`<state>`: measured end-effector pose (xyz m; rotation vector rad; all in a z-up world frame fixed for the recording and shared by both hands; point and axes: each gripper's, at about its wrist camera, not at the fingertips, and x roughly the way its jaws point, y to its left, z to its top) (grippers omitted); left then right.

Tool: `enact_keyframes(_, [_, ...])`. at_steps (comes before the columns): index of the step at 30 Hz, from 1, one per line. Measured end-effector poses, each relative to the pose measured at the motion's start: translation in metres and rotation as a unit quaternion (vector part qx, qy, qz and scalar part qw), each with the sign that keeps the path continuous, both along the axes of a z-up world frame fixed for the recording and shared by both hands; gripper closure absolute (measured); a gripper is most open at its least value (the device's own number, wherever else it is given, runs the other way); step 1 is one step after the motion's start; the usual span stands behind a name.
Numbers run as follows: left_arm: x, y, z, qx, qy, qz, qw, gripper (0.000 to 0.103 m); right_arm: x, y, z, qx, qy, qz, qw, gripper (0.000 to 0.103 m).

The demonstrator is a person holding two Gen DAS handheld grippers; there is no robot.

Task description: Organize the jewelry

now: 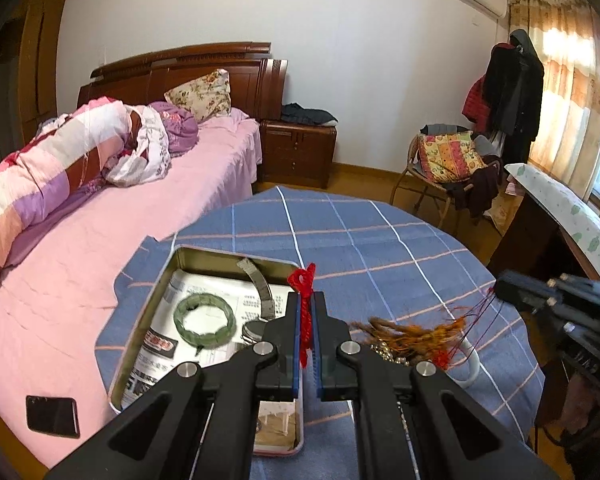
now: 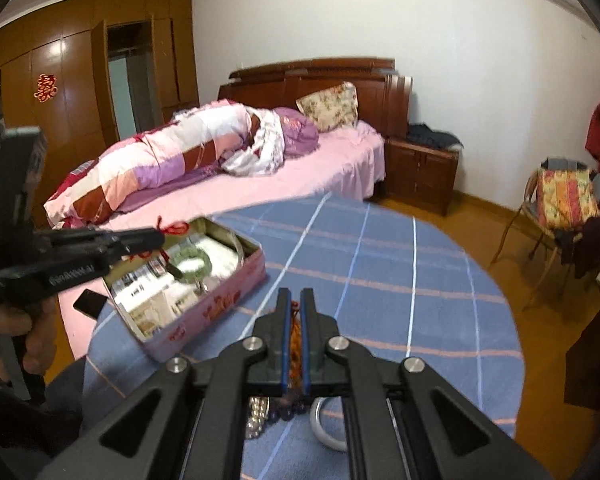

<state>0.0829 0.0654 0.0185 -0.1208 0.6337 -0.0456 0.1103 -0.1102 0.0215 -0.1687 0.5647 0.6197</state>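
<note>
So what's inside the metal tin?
Inside the tin lie a green bangle and a silver watch, on printed paper. The left gripper, clamping a red knotted cord, hides the tin's near right part.

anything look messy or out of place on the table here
Yes. Beside the open tin, a tangled heap of orange cords and beads lies loose on the blue cloth, partly over a white bangle. The green bracelet and watch already sit neatly inside the tin.
</note>
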Motion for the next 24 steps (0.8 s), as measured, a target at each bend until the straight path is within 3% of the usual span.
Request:
enact_keyframes(4, [-0.001,0.003,0.007,0.003,-0.008,-0.004,1.0000,0.100,-0.004,0.004,0.023,0.002,-0.028,0.005,1.000,0.097])
enact_keyframes(9, [-0.001,0.004,0.007,0.002,-0.009,-0.004,1.0000,0.100,-0.002,0.006,0.030,-0.008,-0.044,-0.001,0.999,0.097])
enact_keyframes(15, [0.000,0.005,0.003,0.002,0.000,-0.004,1.0000,0.100,0.015,0.000,-0.013,-0.034,0.023,-0.005,0.999,0.097])
enact_keyframes(19, [0.000,0.005,0.001,0.004,0.002,-0.003,1.0000,0.100,0.026,-0.017,-0.050,-0.070,0.059,-0.042,0.995,0.096])
enact_keyframes(20, [0.000,0.005,0.001,0.004,0.002,-0.003,1.0000,0.100,0.029,-0.021,-0.056,-0.070,0.069,-0.051,0.994,0.088])
enact_keyframes(21, [0.000,0.004,0.000,0.005,0.003,-0.003,1.0000,0.100,0.029,-0.024,-0.058,-0.072,0.070,-0.056,0.993,0.070])
enact_keyframes(23, [0.001,0.003,-0.001,0.005,0.004,-0.004,1.0000,0.100,0.024,-0.027,-0.060,-0.070,0.065,-0.059,0.994,0.046])
enact_keyframes(24, [0.001,0.002,-0.001,0.006,0.005,-0.006,1.0000,0.100,0.020,-0.027,-0.059,-0.067,0.063,-0.058,0.994,0.044])
